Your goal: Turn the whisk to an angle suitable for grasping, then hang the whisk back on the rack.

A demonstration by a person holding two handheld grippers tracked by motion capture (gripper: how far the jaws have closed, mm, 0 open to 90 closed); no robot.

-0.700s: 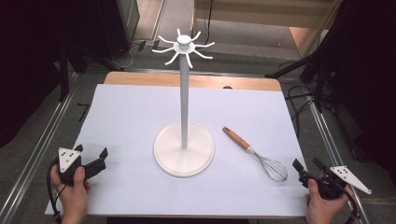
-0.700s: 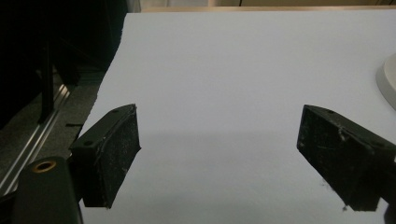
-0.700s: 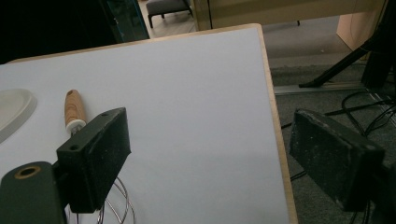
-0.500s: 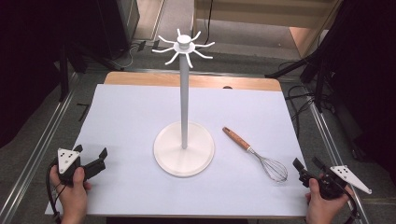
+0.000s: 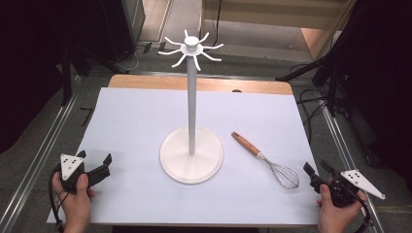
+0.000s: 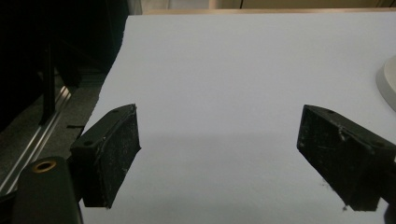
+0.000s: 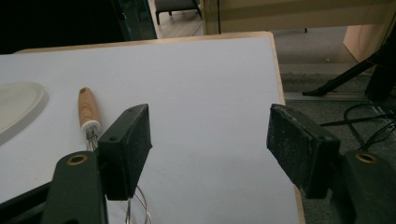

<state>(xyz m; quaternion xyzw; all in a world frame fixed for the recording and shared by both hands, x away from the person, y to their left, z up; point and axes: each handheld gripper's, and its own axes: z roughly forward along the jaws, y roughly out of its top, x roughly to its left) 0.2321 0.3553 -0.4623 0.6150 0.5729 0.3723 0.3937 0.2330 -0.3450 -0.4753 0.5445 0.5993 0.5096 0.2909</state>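
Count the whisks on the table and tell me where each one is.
1. The whisk lies on the white sheet right of the stand, handle toward the stand's base, wire head toward the right gripper.

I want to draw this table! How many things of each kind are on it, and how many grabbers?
Whisk: 1
White hook stand: 1
Grippers: 2, left gripper and right gripper
Total: 4

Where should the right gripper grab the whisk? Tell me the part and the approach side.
Grip the wooden handle, not the wire loops: it is straight, solid and lies flat on the table, angled away toward the stand base. Bring the right gripper down from above, jaws across the handle; they stand open and empty, probably wide enough.
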